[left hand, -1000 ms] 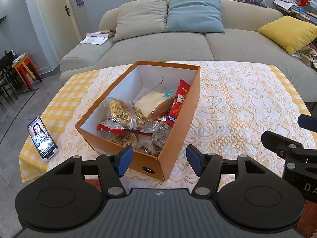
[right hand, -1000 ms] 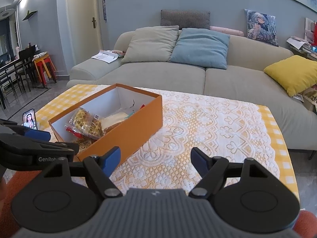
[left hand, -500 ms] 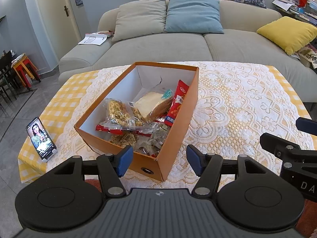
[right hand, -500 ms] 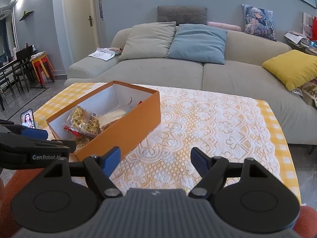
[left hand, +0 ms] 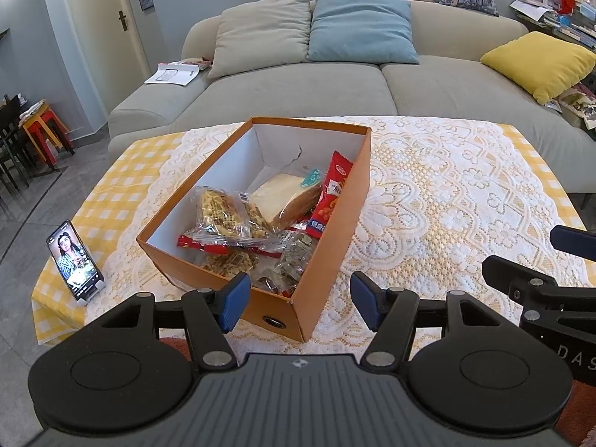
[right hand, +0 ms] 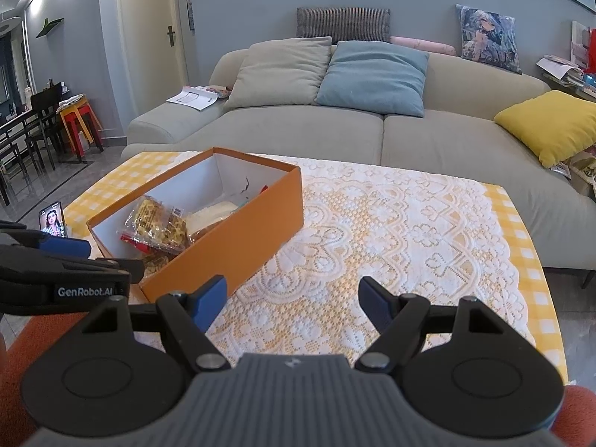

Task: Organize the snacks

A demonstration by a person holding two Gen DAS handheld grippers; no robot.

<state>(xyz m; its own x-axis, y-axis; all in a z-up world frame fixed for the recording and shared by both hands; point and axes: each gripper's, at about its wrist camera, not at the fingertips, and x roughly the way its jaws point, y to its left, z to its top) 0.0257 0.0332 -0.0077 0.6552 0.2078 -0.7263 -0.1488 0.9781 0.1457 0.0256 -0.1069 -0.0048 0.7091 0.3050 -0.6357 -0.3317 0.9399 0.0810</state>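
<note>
An orange cardboard box (left hand: 335, 231) with a white inside stands on the lace-covered table; it also shows in the right wrist view (right hand: 238, 231). In it lie several snack packs: a clear bag of yellow crackers (left hand: 223, 212), a wrapped bread slice (left hand: 287, 195), a red packet (left hand: 331, 193) leaning on the right wall and a red-edged pack (left hand: 231, 246). My left gripper (left hand: 300, 301) is open and empty just before the box's near corner. My right gripper (right hand: 292, 303) is open and empty over the lace, right of the box.
A phone (left hand: 74, 260) stands on a holder at the table's left front corner. The lace tablecloth (right hand: 391, 231) covers a yellow checked cloth. A grey sofa (left hand: 335, 85) with cushions runs behind the table. Chairs and stools (right hand: 74, 123) stand at the far left.
Both grippers have drawn back slightly and risen a little, so the box sits a bit farther away in both views. Both stay open. The snacks have not moved.
</note>
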